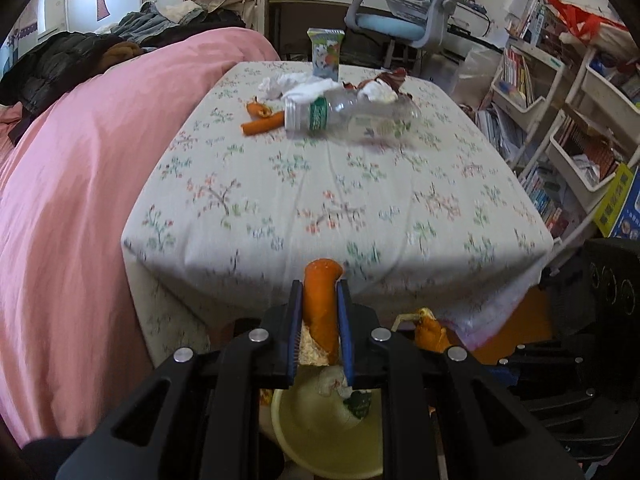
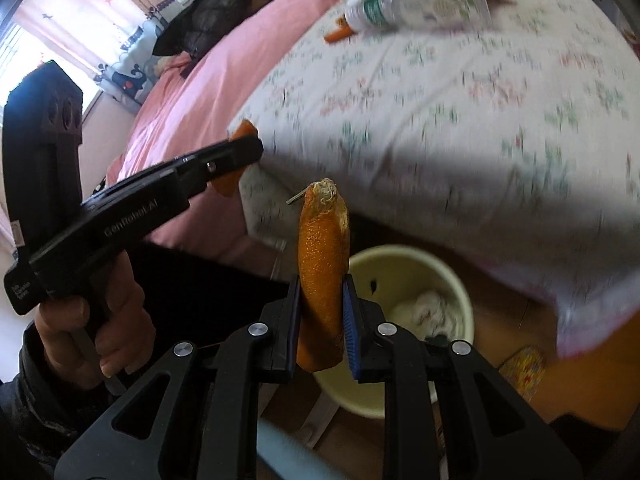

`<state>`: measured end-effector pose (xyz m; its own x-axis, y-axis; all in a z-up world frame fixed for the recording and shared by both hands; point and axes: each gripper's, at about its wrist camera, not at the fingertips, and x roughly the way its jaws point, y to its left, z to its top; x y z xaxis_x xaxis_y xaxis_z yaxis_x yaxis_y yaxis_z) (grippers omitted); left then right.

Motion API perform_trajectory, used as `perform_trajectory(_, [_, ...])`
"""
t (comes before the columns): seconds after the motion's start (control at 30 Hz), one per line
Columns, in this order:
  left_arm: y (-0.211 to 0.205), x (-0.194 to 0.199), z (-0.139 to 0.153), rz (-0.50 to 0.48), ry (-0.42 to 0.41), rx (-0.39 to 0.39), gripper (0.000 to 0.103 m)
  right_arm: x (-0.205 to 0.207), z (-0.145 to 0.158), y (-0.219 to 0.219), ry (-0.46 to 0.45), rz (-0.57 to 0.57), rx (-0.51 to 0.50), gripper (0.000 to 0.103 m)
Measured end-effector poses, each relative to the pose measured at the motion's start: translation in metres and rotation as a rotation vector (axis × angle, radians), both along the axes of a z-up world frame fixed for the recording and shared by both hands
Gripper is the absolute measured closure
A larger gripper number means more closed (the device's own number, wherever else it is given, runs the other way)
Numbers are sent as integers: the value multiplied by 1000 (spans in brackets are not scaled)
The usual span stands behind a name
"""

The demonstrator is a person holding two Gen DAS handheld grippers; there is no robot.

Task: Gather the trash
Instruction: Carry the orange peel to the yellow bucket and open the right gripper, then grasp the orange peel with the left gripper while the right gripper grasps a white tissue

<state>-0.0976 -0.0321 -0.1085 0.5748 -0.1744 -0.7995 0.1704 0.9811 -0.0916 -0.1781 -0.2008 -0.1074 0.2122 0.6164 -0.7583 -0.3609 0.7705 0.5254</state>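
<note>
My left gripper (image 1: 319, 300) is shut on a curled strip of orange peel (image 1: 320, 312), held over the near edge of the flowered table (image 1: 320, 200). My right gripper (image 2: 322, 300) is shut on a larger piece of orange peel (image 2: 322, 264), above a pale yellow bin (image 2: 456, 284) on the floor below the table edge. That bin (image 1: 312, 440) holds white tissue. In the right wrist view the left gripper (image 2: 240, 148) comes in from the left, peel between its fingers. On the far part of the table lie a clear plastic bottle (image 1: 348, 114), more orange peel (image 1: 262, 122), crumpled tissues (image 1: 300, 88) and a carton (image 1: 325, 54).
A pink quilted bed (image 1: 72, 200) runs along the table's left side, with dark clothes piled at its head. Shelves of books (image 1: 560, 132) stand to the right. A blue and grey desk chair (image 1: 404, 12) is behind the table. A person's hand (image 2: 96, 320) grips the left gripper's handle.
</note>
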Motion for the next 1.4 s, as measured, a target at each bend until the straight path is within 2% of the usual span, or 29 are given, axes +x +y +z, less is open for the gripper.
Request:
perform_trajectory(0.1, [-1, -9, -4, -2, 10, 8, 86, -11, -7, -2, 40, -5, 4, 83])
perform_trajectory(0.2, [-4, -16, -5, -8, 16, 15, 86, -17, -12, -3, 70, -14, -9, 76])
perform_trajectory(0.37, [-11, -28, -13, -23, 44, 28, 86, -18, -7, -19, 50, -84, -2, 65])
perform_trajectory(0.5, [-23, -37, -28, -58, 126, 46, 85, -11, 0, -34, 32, -158, 37, 57])
perform_trajectory(0.53, [-25, -38, -32, -69, 150, 55, 80, -8, 2, -33, 26, -171, 42, 55])
perform_trajectory(0.57, [-28, -39, -35, -76, 169, 64, 59, -8, 4, -36, 19, -188, 49, 55])
perform_trajectory(0.63, [-32, -42, -37, -75, 173, 93, 37, -7, 6, -43, 6, -221, 62, 54])
perform_trajectory(0.87, [-31, -42, -33, -56, 135, 126, 33, 0, 7, -58, 0, -297, 91, 53])
perform_trajectory(1.2, [-29, -42, -23, -9, 41, 149, 23, 2, 2, -53, 1, -299, 77, 53])
perform_trajectory(1.4, [-20, -37, -17, 41, 9, 129, 20, 1, 4, -47, -29, -284, 40, 53])
